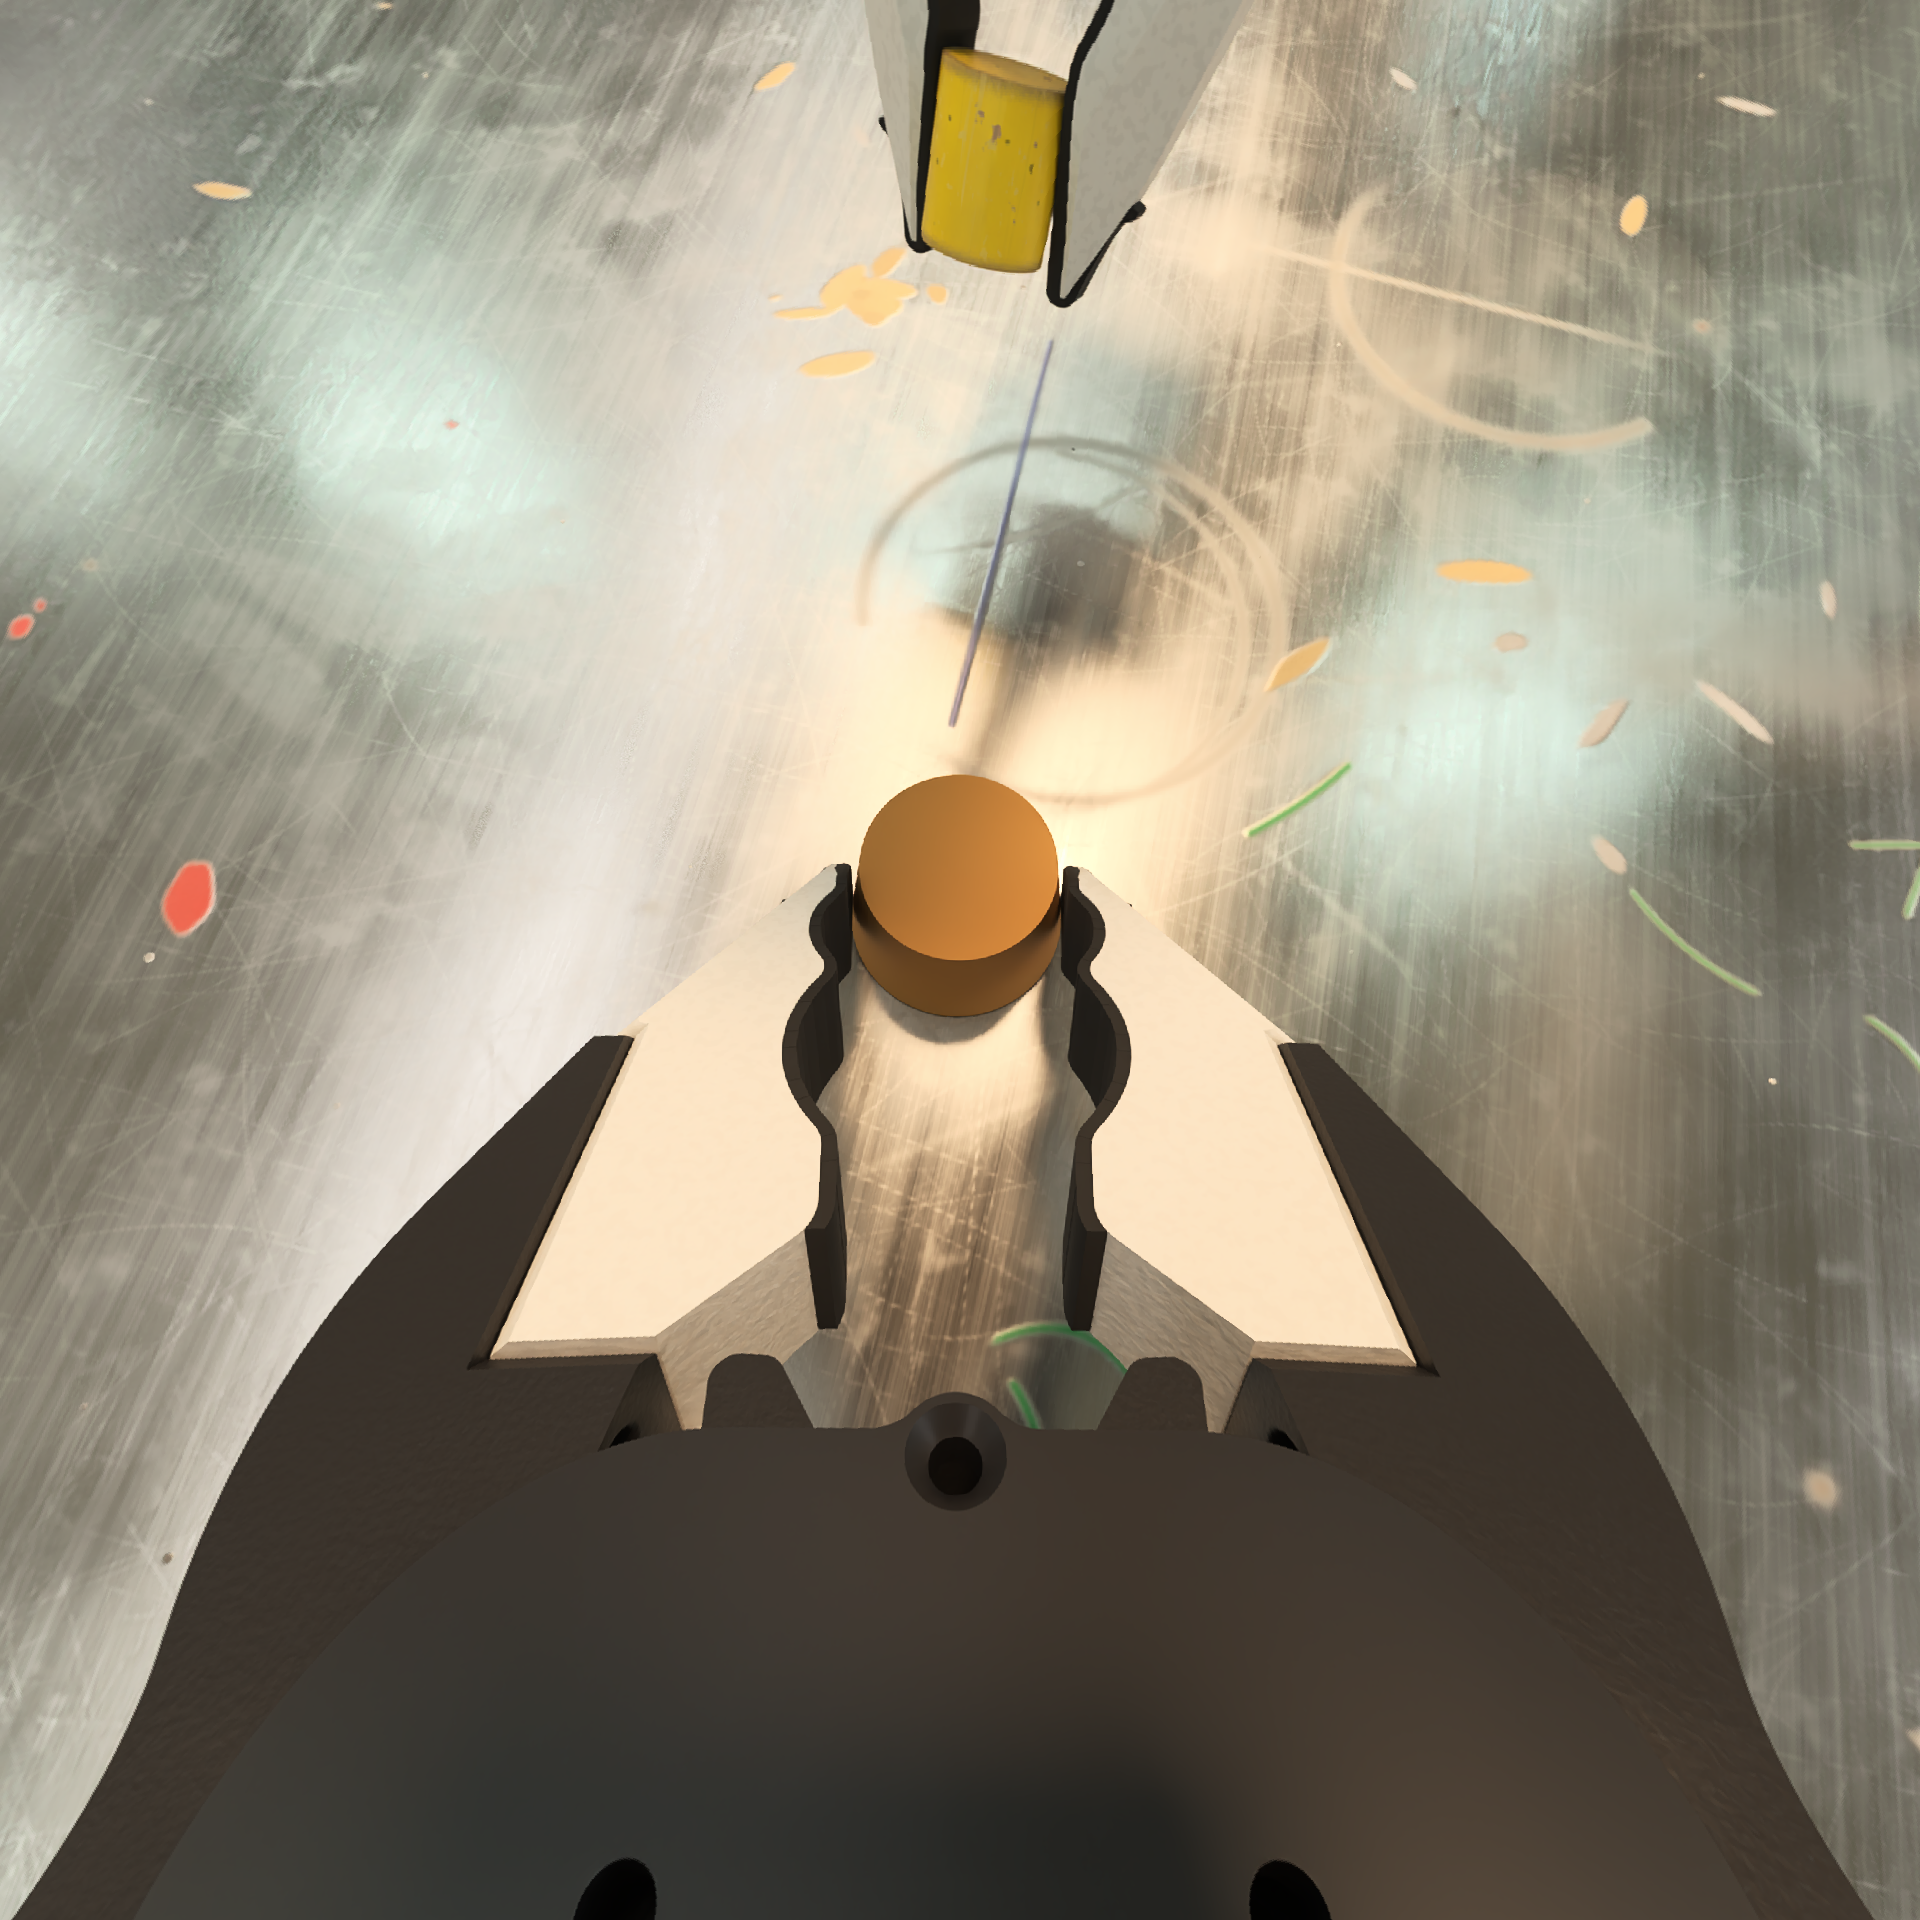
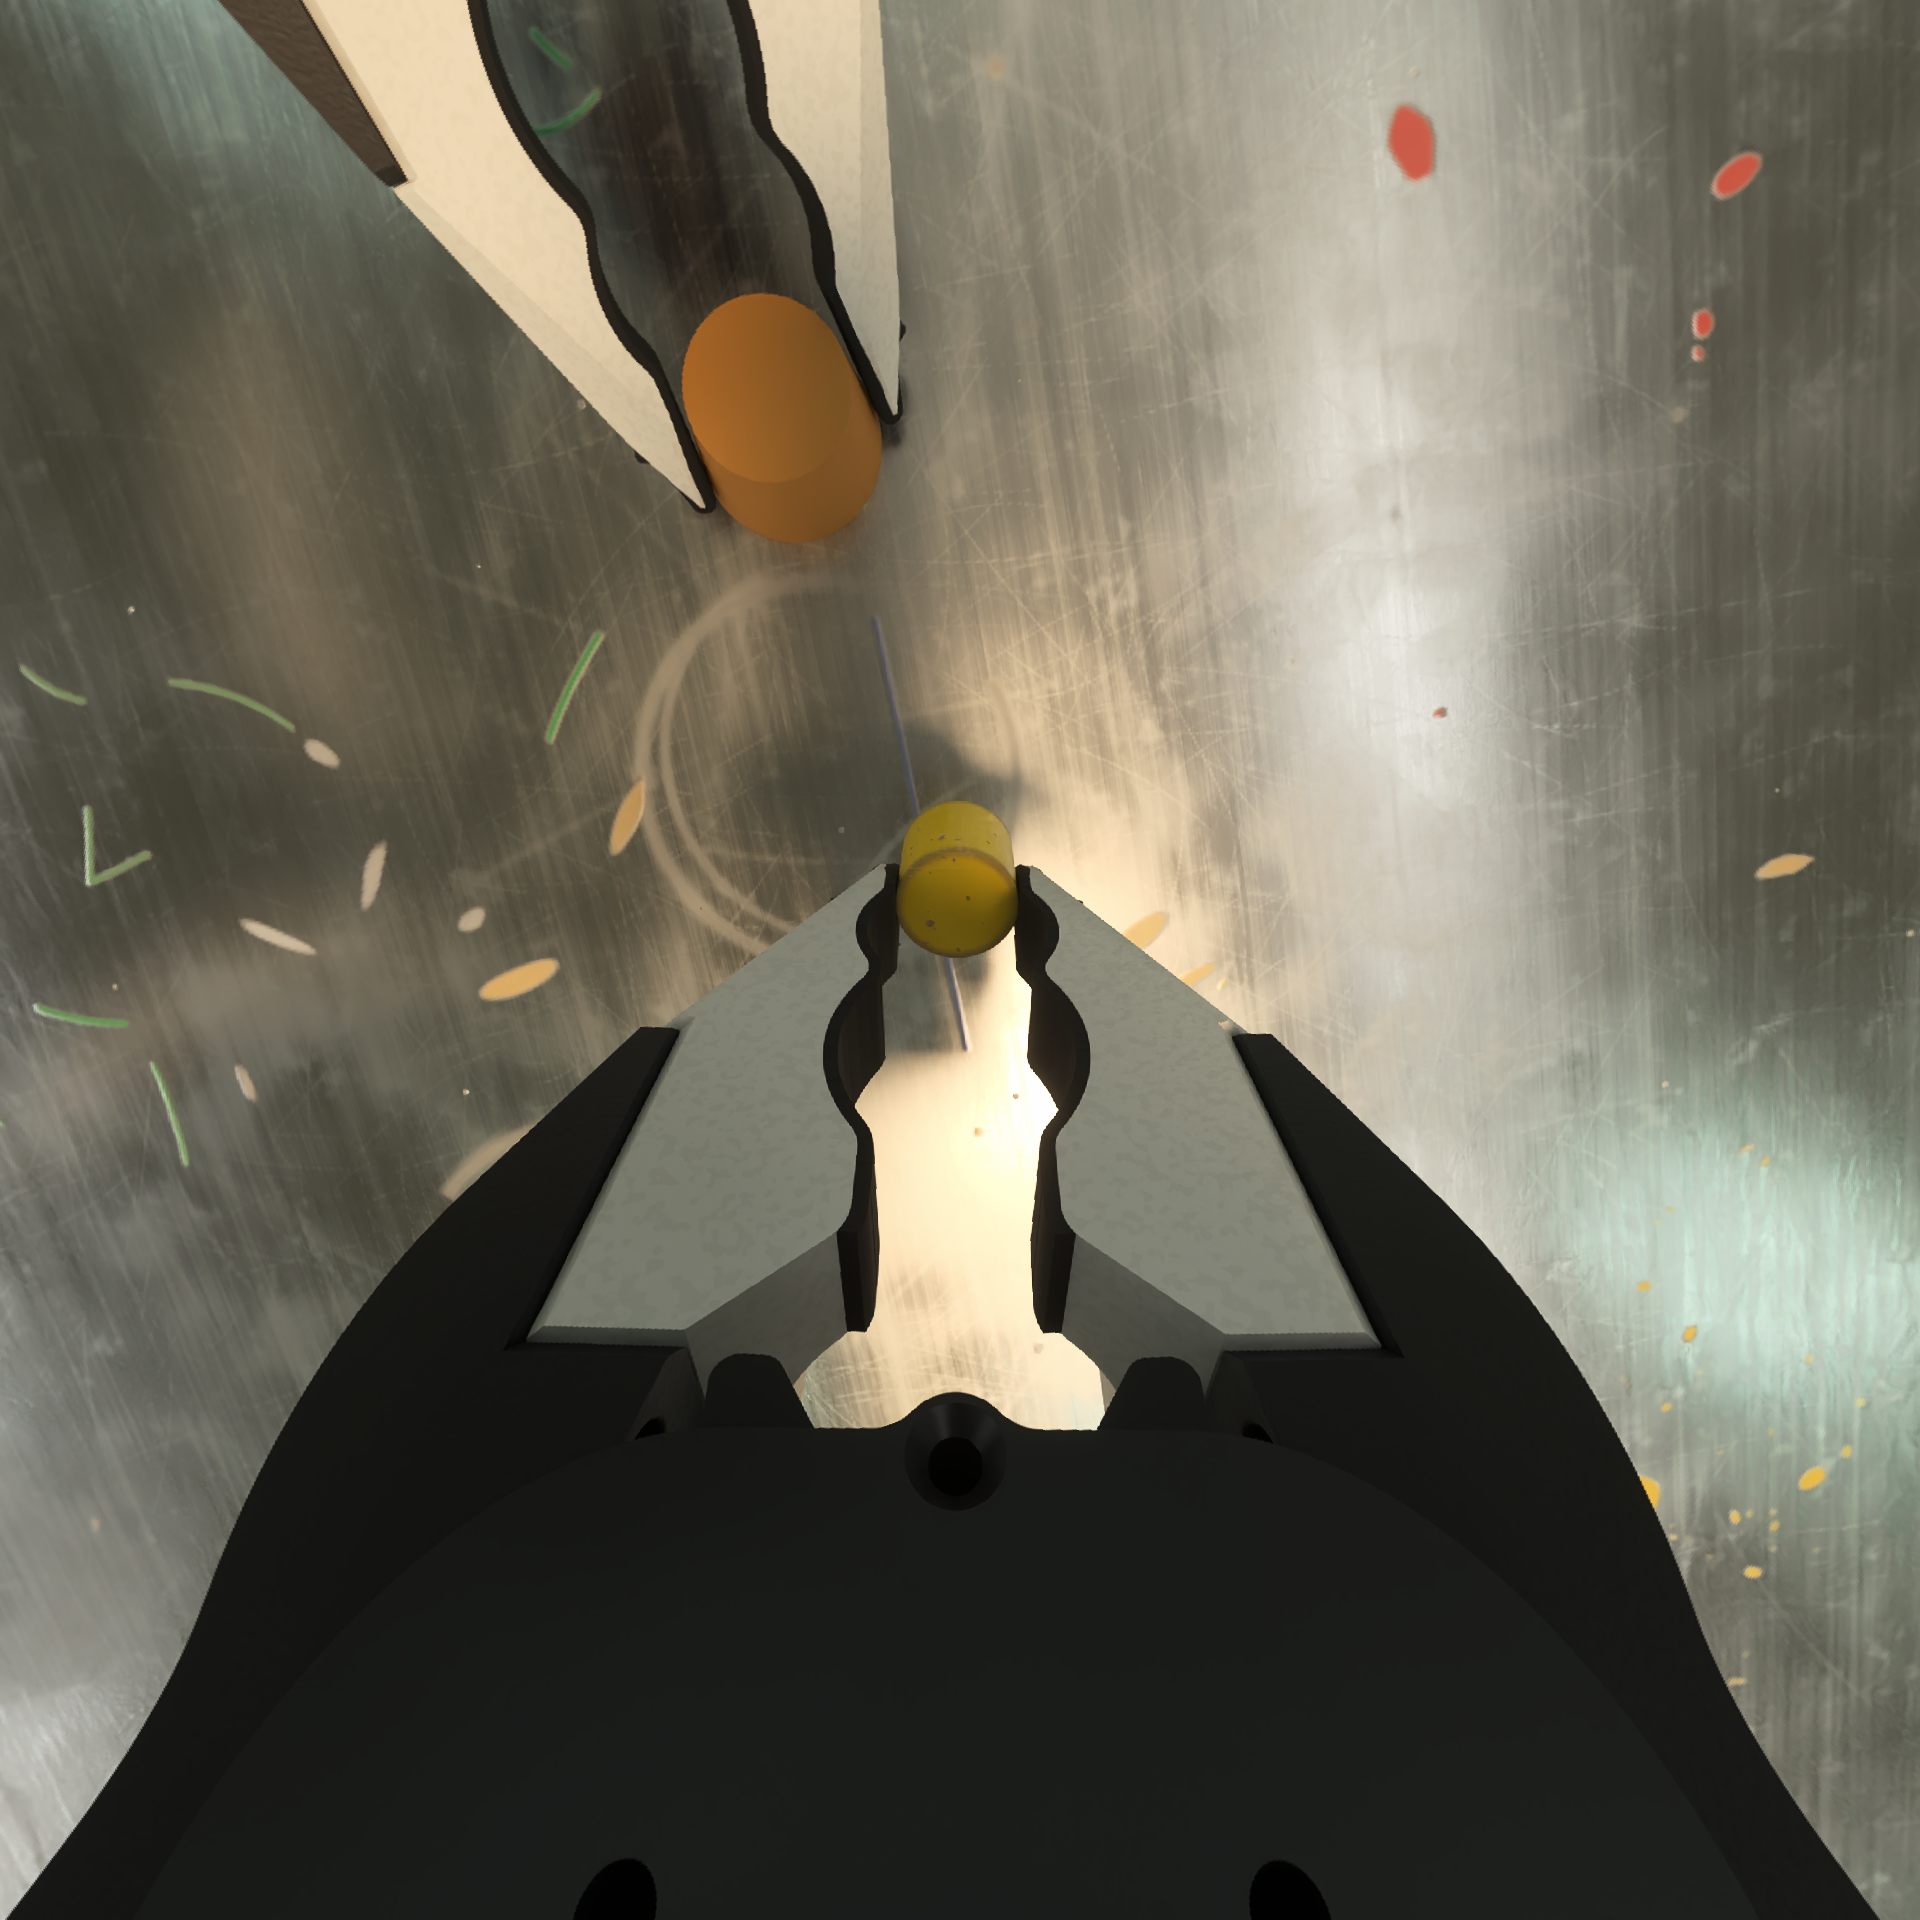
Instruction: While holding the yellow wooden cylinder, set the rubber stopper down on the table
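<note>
Rubber stopper (image 1: pixel 956 894): plain orange-brown, lighter on its flat face, darker around its side; yellow wooden cylinder (image 2: pixel 954 896): mustard yellow with small dark specks. Left gripper (image 1: pixel 956 883) and right gripper (image 2: pixel 954 883): dark brown-black bodies, cream-white fingers (image 1: pixel 717 1049) edged with black wavy pads. Table (image 1: pixel 416 520): scratched grey metal, streaked pale and greenish, with red, pale-orange and cream flecks, green curved strokes, faint tan rings and one thin blue line at frame centre.

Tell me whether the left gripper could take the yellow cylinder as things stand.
Probably not. The left gripper has its jaws shut on the rubber stopper, so it has no room. The yellow wooden cylinder is clamped in the right gripper, whose jaws cover its sides.
</note>
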{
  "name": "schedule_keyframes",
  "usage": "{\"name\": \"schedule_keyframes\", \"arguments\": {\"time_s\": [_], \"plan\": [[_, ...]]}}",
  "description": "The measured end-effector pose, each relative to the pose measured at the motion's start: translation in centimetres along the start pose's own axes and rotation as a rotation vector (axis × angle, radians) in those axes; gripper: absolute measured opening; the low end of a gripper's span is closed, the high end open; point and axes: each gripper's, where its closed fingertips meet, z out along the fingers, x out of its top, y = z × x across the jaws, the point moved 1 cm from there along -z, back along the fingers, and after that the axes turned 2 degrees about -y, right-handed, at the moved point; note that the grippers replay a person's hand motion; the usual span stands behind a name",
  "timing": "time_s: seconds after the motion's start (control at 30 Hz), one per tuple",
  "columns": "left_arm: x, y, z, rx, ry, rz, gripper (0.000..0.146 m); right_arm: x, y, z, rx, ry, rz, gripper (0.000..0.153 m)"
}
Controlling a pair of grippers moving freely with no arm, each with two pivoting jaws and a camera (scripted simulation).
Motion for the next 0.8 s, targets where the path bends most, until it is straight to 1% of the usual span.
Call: {"name": "schedule_keyframes", "arguments": {"time_s": [0.13, 0.27, 0.3, 0.33, 0.37, 0.4, 0.43, 0.47, 0.5, 0.6, 0.63, 0.67, 0.73, 0.8], "plan": [[0.0, 0.0, 0.0, 0.000, 0.000, 0.002, 0.040, 0.0, 0.1, 0.0, 0.034, -0.029, -0.032, 0.021], [0.1, 0.1, -0.1, 0.014, 0.009, 0.026, 0.040, -0.2, -0.2, 0.3, 0.032, -0.085, -0.094, 0.021], [0.3, 0.0, -0.3, 0.037, 0.027, 0.035, 0.054, -0.2, -0.2, 0.3, 0.026, -0.090, -0.105, 0.021], [0.6, -0.1, -0.6, 0.066, 0.060, 0.041, 0.071, -0.2, -0.2, 0.3, 0.020, -0.096, -0.115, 0.021], [1.2, -0.3, -1.0, 0.095, 0.108, 0.043, 0.081, -0.2, -0.2, 0.3, 0.015, -0.099, -0.125, 0.021], [1.9, -0.5, -1.5, 0.124, 0.163, 0.043, 0.085, -0.2, -0.2, 0.3, 0.010, -0.098, -0.132, 0.021], [2.7, -0.6, -1.9, 0.156, 0.209, 0.047, 0.086, -0.2, -0.2, 0.4, 0.008, -0.098, -0.136, 0.021], [3.5, -0.7, -2.0, 0.178, 0.226, 0.060, 0.086, -0.1, -0.2, 0.4, 0.007, -0.098, -0.138, 0.021], [4.2, -0.5, -1.8, 0.181, 0.206, 0.084, 0.084, -0.1, -0.2, 0.4, 0.008, -0.100, -0.139, 0.021], [4.9, -0.4, 0.2, 0.148, 0.034, 0.123, 0.076, -0.1, 0.0, 0.3, 0.014, -0.109, -0.135, 0.021], [5.1, -0.7, 0.6, 0.159, 0.018, 0.116, 0.074, -0.1, 0.0, 0.3, 0.017, -0.109, -0.134, 0.021], [5.3, -0.9, 0.8, 0.164, 0.026, 0.103, 0.072, -0.2, -0.1, 0.3, 0.028, -0.110, -0.134, 0.021], [5.4, -1.1, 0.8, 0.146, 0.054, 0.079, 0.062, -0.4, -0.3, 0.3, 0.042, -0.108, -0.145, 0.021], [5.0, -1.0, 0.8, 0.118, 0.055, 0.085, 0.054, -0.4, -0.6, 0.3, 0.042, -0.102, -0.151, 0.021]]}}
